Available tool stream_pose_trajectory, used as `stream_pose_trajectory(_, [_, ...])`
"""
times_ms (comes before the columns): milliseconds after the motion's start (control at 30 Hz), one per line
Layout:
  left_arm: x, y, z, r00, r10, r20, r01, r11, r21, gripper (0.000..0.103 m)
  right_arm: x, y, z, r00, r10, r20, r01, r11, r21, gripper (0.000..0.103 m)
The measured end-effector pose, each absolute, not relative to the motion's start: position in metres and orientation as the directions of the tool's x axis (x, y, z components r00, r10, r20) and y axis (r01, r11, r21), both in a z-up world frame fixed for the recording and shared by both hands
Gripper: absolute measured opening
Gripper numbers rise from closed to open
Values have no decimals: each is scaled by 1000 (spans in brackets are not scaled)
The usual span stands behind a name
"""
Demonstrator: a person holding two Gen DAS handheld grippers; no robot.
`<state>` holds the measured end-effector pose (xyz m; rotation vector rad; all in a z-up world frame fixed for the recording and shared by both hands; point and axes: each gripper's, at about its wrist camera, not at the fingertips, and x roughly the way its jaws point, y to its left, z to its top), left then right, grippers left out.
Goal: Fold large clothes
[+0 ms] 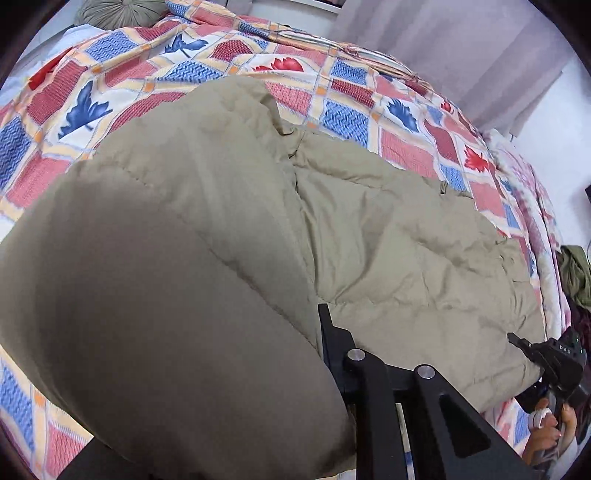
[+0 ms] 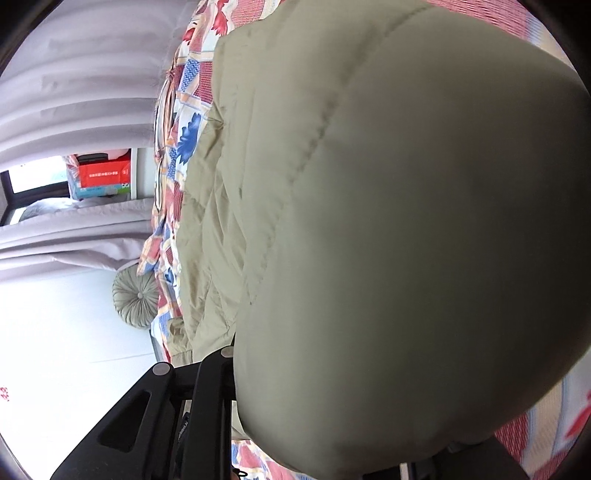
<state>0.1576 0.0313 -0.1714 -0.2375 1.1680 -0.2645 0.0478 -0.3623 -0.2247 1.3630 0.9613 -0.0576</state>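
Lying on the patterned bedspread (image 1: 207, 70), a khaki padded jacket (image 1: 388, 229) bulges over both cameras. Left gripper (image 1: 295, 354) and right gripper (image 2: 236, 369) jaws: hidden by fabric, can't tell.

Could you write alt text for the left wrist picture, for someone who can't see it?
A puffy khaki quilted jacket lies on a bed with a red, blue and cream patchwork bedspread, one padded part bulging up close over the left hand-held gripper. The right hand-held gripper sits at the jacket's lower right edge, and a round pleated cushion lies at the far end.
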Motion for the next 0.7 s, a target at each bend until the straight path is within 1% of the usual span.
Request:
stream_pose_trajectory(267, [67,65,-174,277,-330,-903,71,944,-323,21,-24,-337,-221,610,522,-597,585,211,783,23])
stream_pose_trajectory(433, [29,87,-191,213,-339,-916,37,940,-339,21,-69,-324,-227,606,538,-586,615,149,774,23])
stream_pose_trajectory(500, [19,92,-201,196,-338,-920,31,940,-339,21,-81,-319,-233,599,536,-595,637,132,760,24])
stream_pose_trajectory(600, [13,92,-210,191,-326,-926,34,945,-326,22,-78,-317,-239,583,527,-619,652,151,743,27])
stream_pose_trajectory(700, [12,94,-210,182,-327,-927,23,944,-329,22,-68,-319,-241,562,525,-639,667,169,726,33])
